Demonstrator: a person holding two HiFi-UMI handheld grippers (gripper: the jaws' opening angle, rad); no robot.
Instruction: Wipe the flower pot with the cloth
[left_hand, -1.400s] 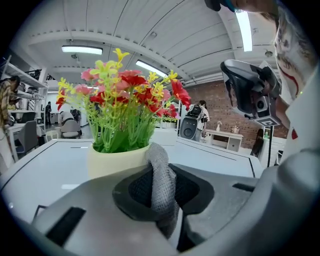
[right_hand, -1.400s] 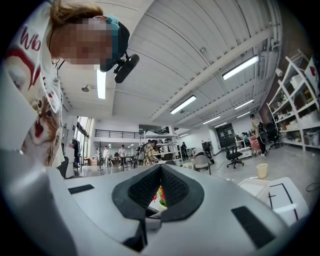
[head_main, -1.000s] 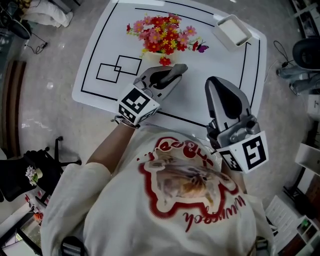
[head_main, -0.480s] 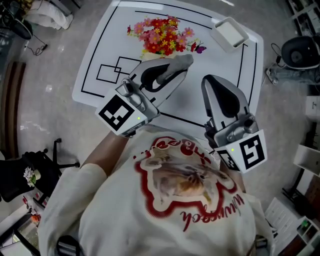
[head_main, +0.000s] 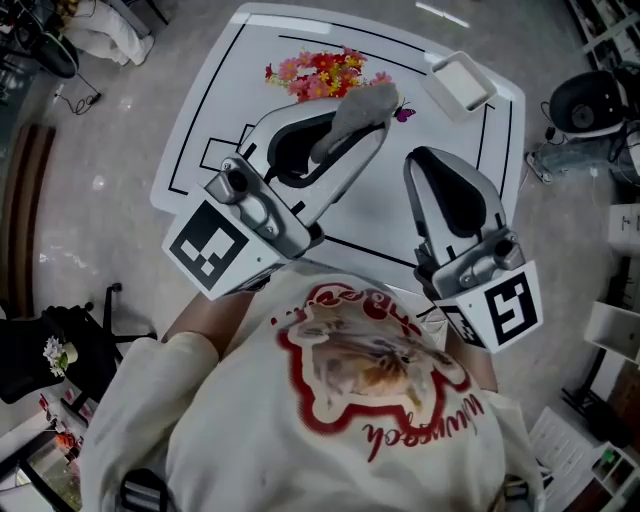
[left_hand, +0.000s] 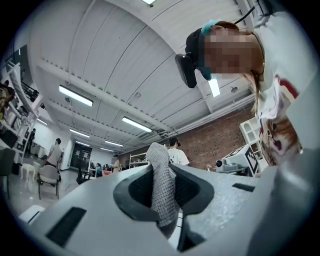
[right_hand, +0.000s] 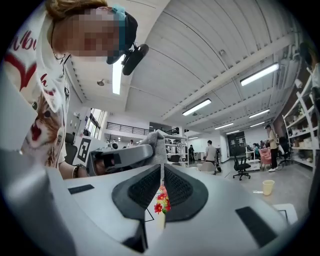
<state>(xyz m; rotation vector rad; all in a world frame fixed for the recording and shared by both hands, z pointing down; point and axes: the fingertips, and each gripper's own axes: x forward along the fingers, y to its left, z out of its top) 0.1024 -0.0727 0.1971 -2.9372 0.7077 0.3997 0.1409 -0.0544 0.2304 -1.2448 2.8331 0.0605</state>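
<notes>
White shirt (head_main: 250, 440) with a red-edged cat print is seen nearest, under the head camera. Just beyond it, both grippers are held out toward the flower pot (right_hand: 160, 220), above a white table (head_main: 385, 205) marked with black lines.

Left gripper (head_main: 366, 122): held on the near-left side of the flower pot, high over the table, with its marker cube (head_main: 208, 250) toward the person. Its jaws are clamped on a grey knitted cloth (head_main: 366, 98). In the left gripper view the cloth is pinched between them, a tuft standing above and a tail hanging below. In the head view the cloth end overlaps the near edge of the flowers (head_main: 318, 72), and the pot is hidden behind it. Whether cloth and pot touch cannot be told.

Right gripper (right_hand: 162, 172): held on the near-right side of the flower pot, apart from it. Its jaws are pressed together with nothing between them. Through the slit below them, the pale pot and its flowers are seen farther on, upright on the table.

Flowers: red, pink and yellow, bunched on the pot. A small purple butterfly (head_main: 404, 114) is noted at their right edge.

White shallow tray (head_main: 460, 82): on the table, right of the flower pot, at the far corner, well apart.

Grey polished floor (head_main: 100, 150) is seen around the table, beyond the pot.
</notes>
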